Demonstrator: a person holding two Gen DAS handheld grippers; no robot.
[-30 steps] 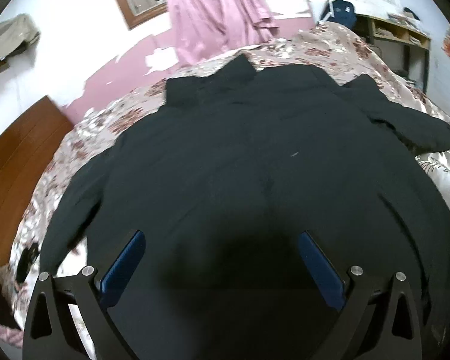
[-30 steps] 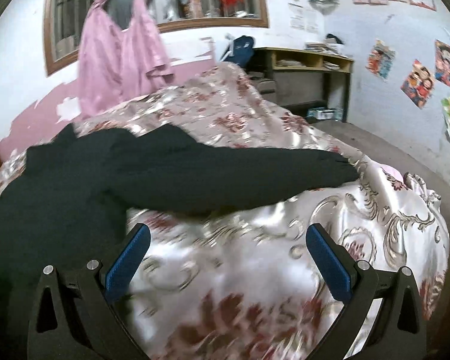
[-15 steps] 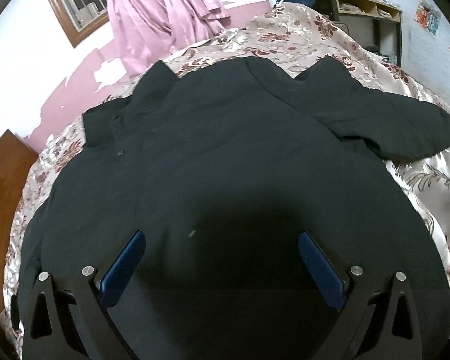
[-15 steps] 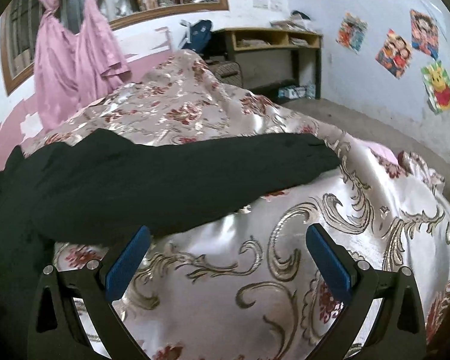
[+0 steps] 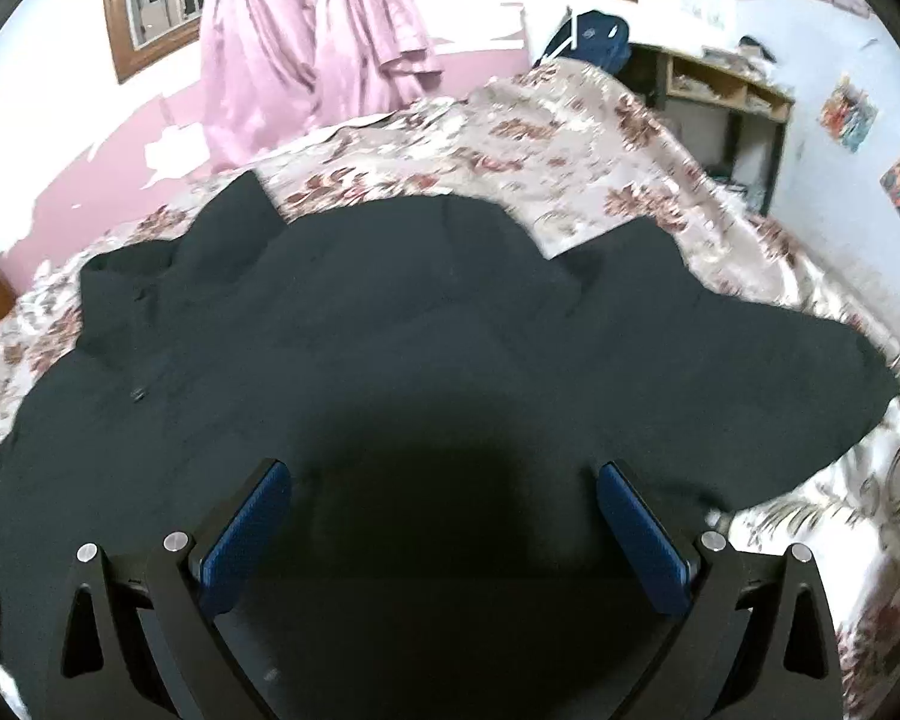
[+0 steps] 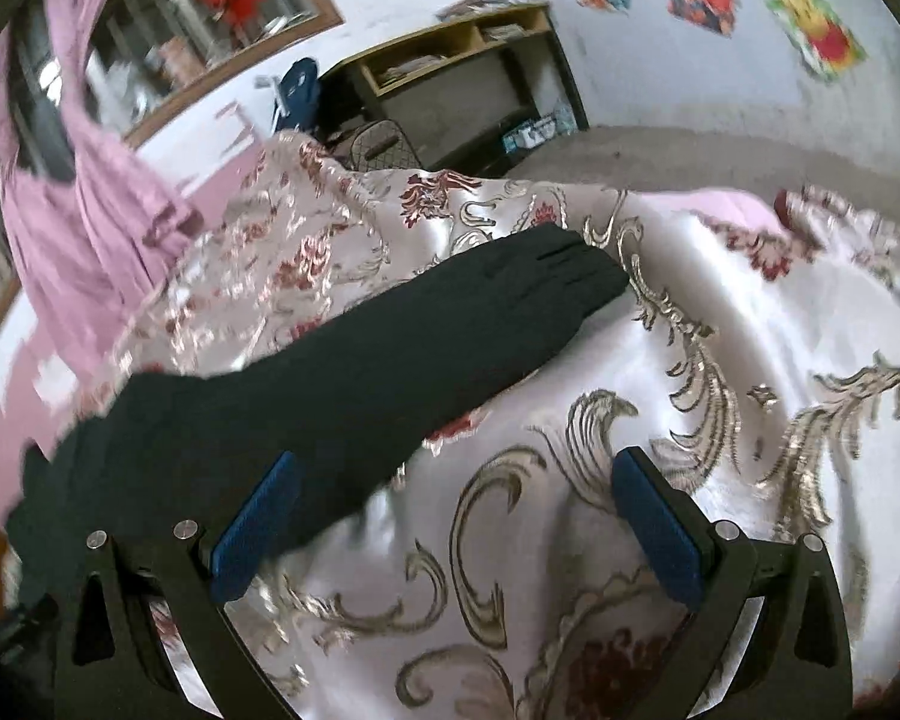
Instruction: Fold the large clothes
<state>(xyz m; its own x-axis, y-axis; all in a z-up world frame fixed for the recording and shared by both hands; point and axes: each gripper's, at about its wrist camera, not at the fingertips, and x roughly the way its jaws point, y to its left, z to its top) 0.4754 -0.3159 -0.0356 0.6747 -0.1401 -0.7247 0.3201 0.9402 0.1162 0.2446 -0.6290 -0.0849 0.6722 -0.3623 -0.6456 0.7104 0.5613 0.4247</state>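
A large black jacket [image 5: 390,348] lies spread flat on the bed, collar [image 5: 234,222] toward the far wall. Its right sleeve [image 5: 780,372] stretches out to the right. My left gripper [image 5: 444,480] is open and empty, hovering over the jacket's lower body. In the right wrist view the same sleeve [image 6: 390,360] runs diagonally, its cuff [image 6: 576,264] at the upper right. My right gripper [image 6: 456,474] is open and empty above the bedspread, with its left finger over the sleeve's edge.
The bed has a shiny floral bedspread [image 6: 720,390]. Pink curtains [image 5: 306,48] hang at the window behind. A wooden shelf unit [image 6: 450,78] and a blue bag [image 5: 588,42] stand past the bed's far right. The floor [image 6: 720,162] lies beyond the bed's edge.
Both views have swung to the right. The left gripper's view shifted from the jacket's middle toward its right sleeve. The right gripper tilted and came closer to the sleeve. Both stayed open.
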